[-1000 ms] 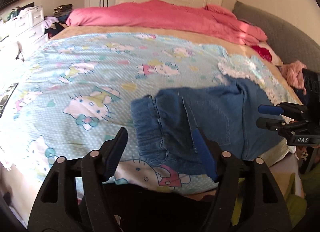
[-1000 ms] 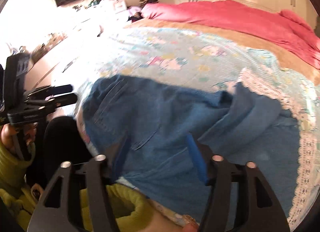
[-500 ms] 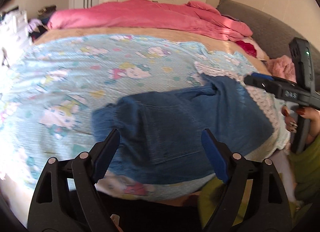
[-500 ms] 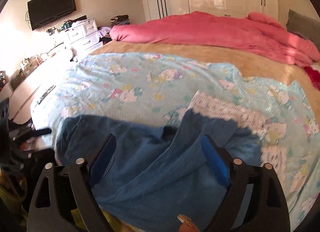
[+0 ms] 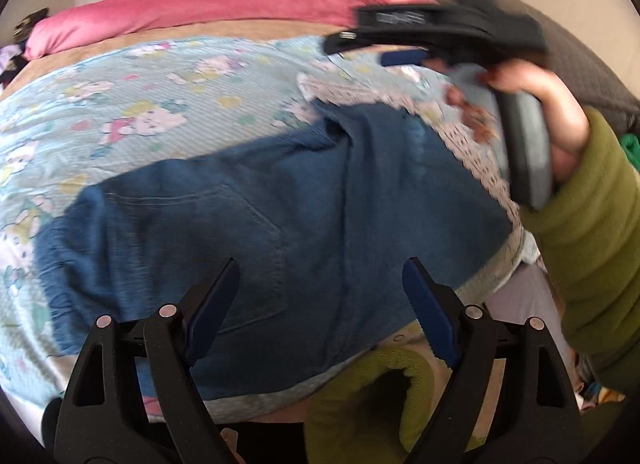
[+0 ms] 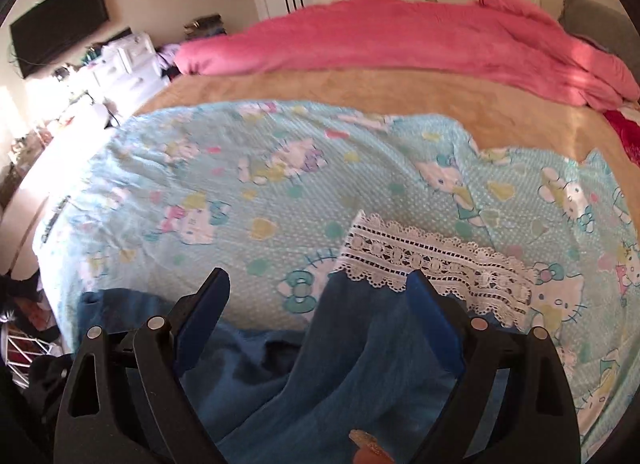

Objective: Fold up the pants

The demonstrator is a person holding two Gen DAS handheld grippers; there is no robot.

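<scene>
Blue denim pants (image 5: 256, 232) lie folded across the near edge of the bed, waistband to the left and a back pocket facing up. My left gripper (image 5: 320, 296) is open and empty just above their near part. My right gripper (image 6: 318, 304) is open and empty over the pants' far right part (image 6: 320, 376), beside a white lace border (image 6: 432, 264). In the left wrist view the right gripper's body (image 5: 436, 36) is raised above the pants at the upper right, held by a hand in a green sleeve.
The bed carries a light blue cartoon-print sheet (image 6: 280, 168) and a pink duvet (image 6: 400, 36) bunched along the far side. White drawers (image 6: 128, 64) and a wall television (image 6: 56, 24) stand at the left. A grey headboard (image 5: 580, 60) is on the right.
Both grippers have moved forward over the pants. The right gripper has risen and swung toward the far right part near the lace border. The pants have stayed in place.
</scene>
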